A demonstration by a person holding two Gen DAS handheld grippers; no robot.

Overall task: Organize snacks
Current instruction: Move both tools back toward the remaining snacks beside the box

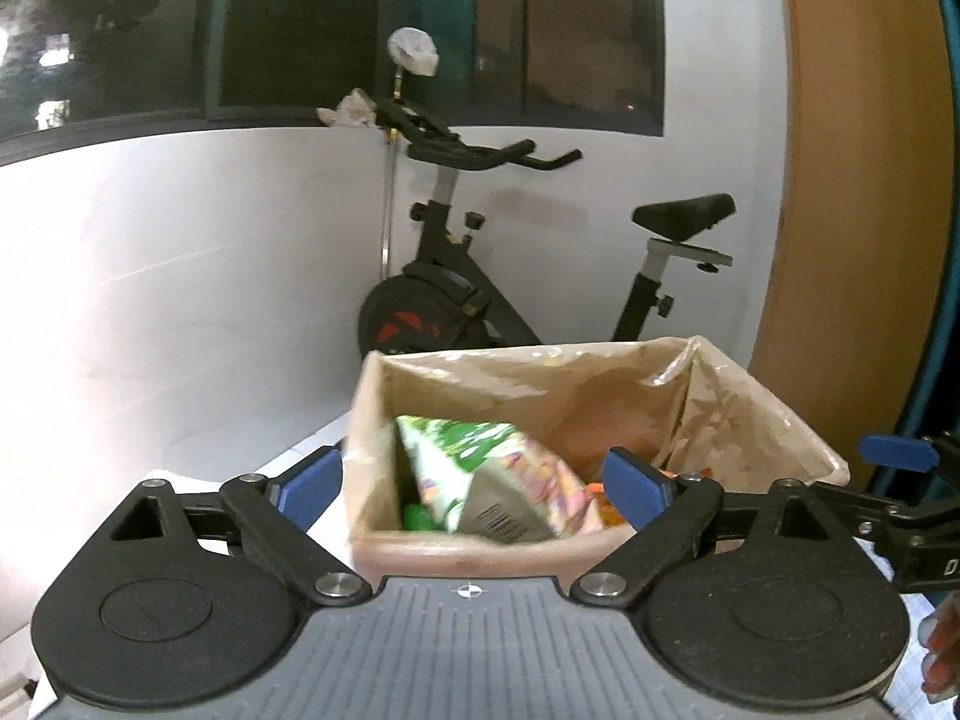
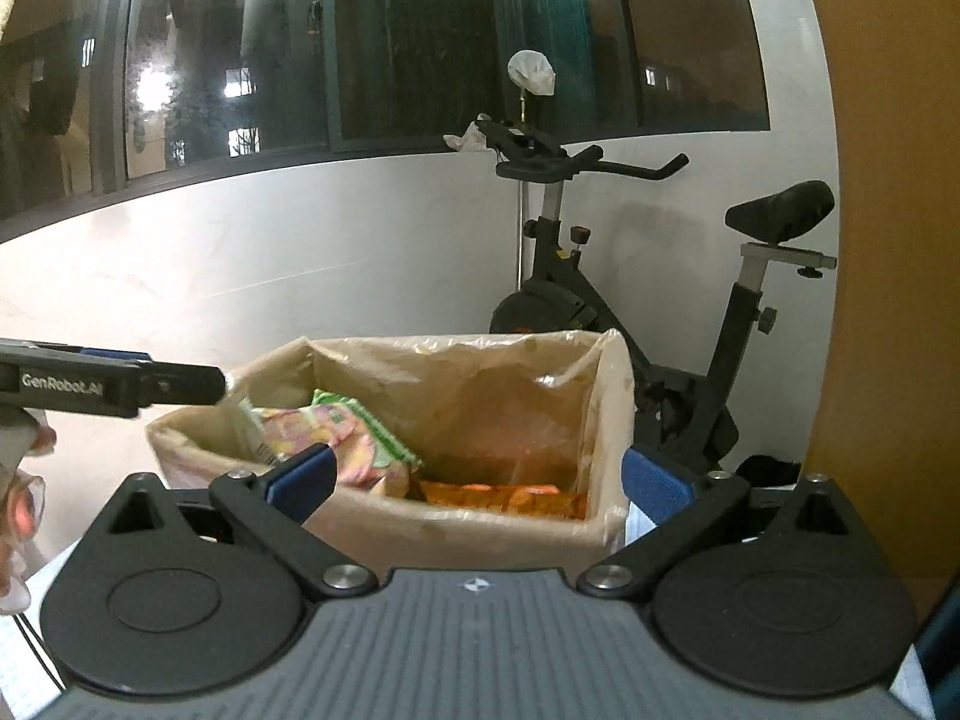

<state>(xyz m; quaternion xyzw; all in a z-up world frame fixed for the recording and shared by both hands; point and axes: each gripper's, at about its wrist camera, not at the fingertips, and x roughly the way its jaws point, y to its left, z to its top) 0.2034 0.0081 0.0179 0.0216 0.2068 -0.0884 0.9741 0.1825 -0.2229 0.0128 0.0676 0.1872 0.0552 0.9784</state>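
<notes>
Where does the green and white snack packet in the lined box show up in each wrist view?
Left wrist view: the green and white snack packet stands at lower centre, at the left end of the plastic-lined box.
Right wrist view: the packet lies left of centre, at the box's left end.
Shared landmark: the exercise bike behind the box.

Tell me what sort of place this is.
Probably a room in a home: an exercise bike stands against the white wall under large dark windows, and a plastic-lined cardboard box holds snack packets.
</notes>
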